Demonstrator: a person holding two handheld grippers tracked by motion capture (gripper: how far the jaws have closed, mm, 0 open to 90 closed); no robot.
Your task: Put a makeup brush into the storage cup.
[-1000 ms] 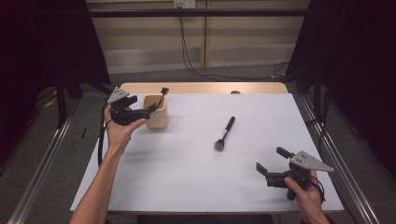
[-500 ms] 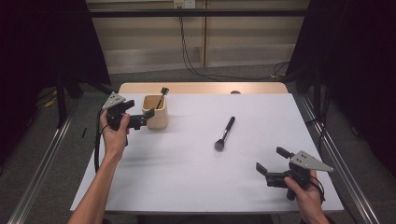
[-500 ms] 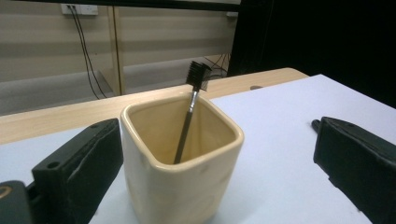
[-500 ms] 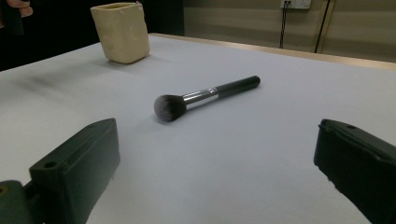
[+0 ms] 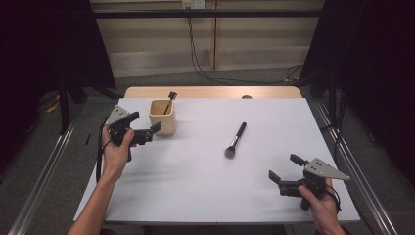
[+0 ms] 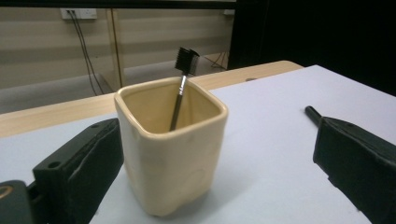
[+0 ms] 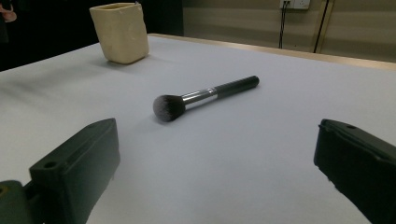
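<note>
White table, left claw open beside cup — brush apart

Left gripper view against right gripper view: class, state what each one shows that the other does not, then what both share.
The left gripper view alone shows the inside of the cream cup and the small comb-headed brush leaning in it, with the left gripper open, its fingers on either side of the cup.

The right gripper view alone shows the whole makeup brush lying flat on the white table, ahead of the open right gripper.

Both show the cup, the table and the wall behind with cables.
</note>
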